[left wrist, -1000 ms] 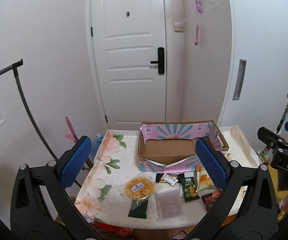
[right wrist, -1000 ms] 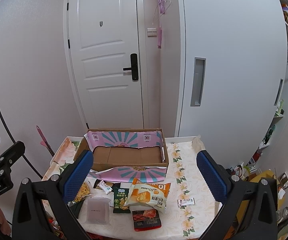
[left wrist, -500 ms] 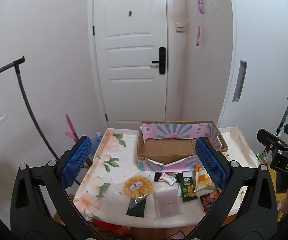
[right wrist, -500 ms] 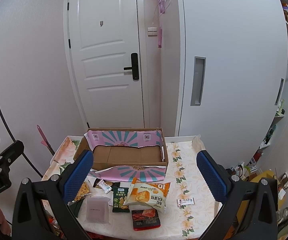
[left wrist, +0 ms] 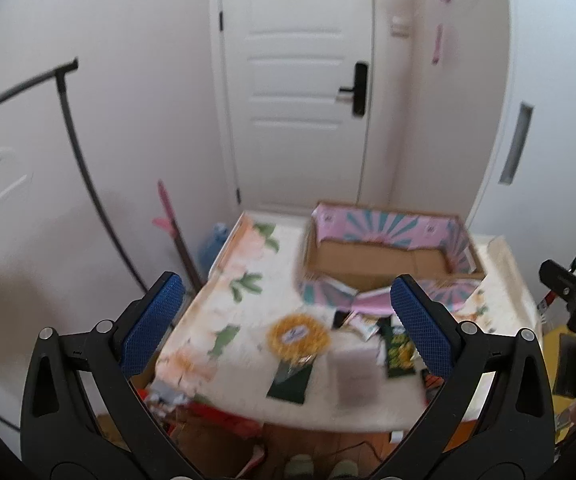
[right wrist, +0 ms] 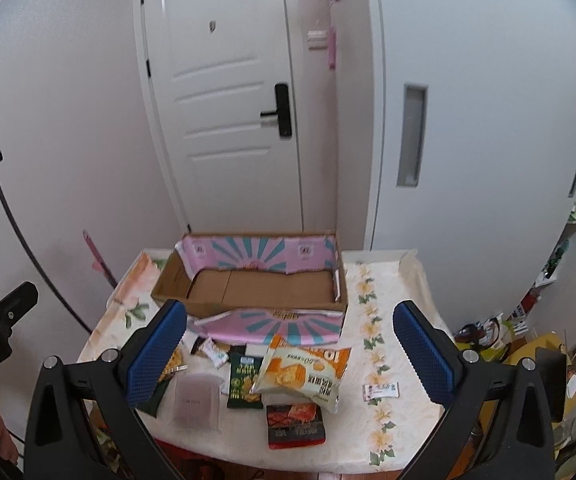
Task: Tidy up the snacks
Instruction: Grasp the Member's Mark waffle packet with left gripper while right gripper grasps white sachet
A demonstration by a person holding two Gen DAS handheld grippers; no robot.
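An open cardboard box (right wrist: 263, 284) with pink and teal flaps stands at the back of a small table with a floral cloth (right wrist: 372, 344); it also shows in the left wrist view (left wrist: 384, 260). In front of it lie several snacks: an orange and white bag (right wrist: 304, 372), a green packet (right wrist: 243, 380), a red and black packet (right wrist: 296, 424), a pale pouch (right wrist: 195, 400) and a yellow round-patterned packet (left wrist: 298, 336). My left gripper (left wrist: 288, 328) is open and empty above the table's near left. My right gripper (right wrist: 292, 352) is open and empty above the snacks.
A white door (right wrist: 227, 112) and wall stand behind the table. A black curved rack (left wrist: 75, 152) and pink stick (left wrist: 167, 216) stand to the left. Clutter lies on the floor at the right (right wrist: 528, 344) and below the table's front edge (left wrist: 207, 412).
Both grippers have tilted down and moved closer to the table, so the box and snacks sit higher and larger in view. The left view has swung left and blurred.
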